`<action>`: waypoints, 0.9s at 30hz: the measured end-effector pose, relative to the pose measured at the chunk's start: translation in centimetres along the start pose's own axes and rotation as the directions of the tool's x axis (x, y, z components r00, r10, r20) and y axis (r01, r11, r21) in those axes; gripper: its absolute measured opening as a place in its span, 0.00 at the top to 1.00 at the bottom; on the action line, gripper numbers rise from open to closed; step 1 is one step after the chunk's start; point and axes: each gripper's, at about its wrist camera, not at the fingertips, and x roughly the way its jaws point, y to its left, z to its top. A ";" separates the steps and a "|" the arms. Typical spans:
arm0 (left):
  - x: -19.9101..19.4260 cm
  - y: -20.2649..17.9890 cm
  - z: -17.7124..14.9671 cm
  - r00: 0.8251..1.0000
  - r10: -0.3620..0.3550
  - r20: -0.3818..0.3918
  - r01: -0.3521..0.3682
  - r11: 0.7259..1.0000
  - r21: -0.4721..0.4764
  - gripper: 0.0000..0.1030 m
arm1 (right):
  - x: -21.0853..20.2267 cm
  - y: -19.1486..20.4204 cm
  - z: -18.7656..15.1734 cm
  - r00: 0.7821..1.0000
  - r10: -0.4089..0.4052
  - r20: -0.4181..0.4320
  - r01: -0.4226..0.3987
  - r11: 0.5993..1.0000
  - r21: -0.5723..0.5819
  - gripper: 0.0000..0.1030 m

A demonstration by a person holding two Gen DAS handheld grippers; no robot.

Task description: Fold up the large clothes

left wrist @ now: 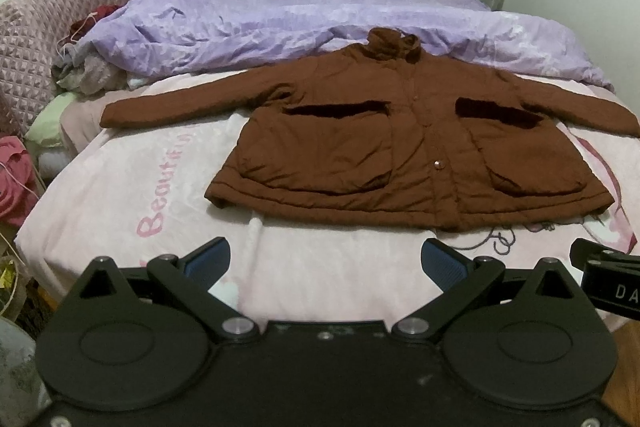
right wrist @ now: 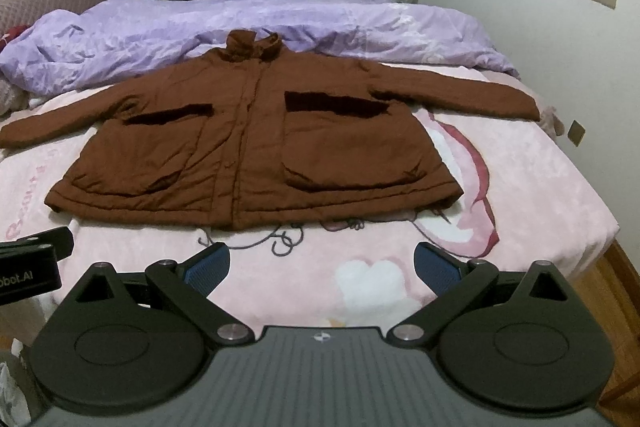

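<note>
Jacket lies flat, collar away, sleeves spread sideways.

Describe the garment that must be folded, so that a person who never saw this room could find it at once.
Start from the bed with the pink sheet. In front of the crumpled purple quilt lies a brown jacket, spread flat with both sleeves out. It is the only brown thing on the bed, and it has two large front pockets with dark top bands.
</note>
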 end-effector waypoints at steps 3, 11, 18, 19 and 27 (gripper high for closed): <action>1.1 0.2 0.2 1.000 0.001 -0.023 -0.001 1.000 -0.005 0.00 | 0.9 -0.2 0.3 1.000 -0.004 -0.017 0.004 1.000 0.006 0.00; 5.5 3.2 2.6 0.999 0.013 -0.051 -0.017 0.997 -0.074 0.00 | 4.2 -0.2 3.3 1.000 -0.008 -0.014 0.008 1.000 0.007 0.00; 10.2 9.5 6.9 0.997 0.070 -0.020 -0.072 0.981 -0.180 0.00 | 7.4 -0.6 8.4 0.997 -0.045 0.055 0.043 0.998 0.034 0.00; 11.0 10.7 7.6 0.997 0.082 -0.014 -0.083 0.977 -0.197 0.00 | 8.0 -0.7 9.1 0.997 -0.045 0.063 0.042 0.998 0.041 0.00; 18.3 21.7 12.2 0.992 0.119 0.051 -0.088 0.907 -0.412 0.01 | 12.8 0.5 13.2 0.982 0.028 0.189 -0.020 0.999 -0.043 0.00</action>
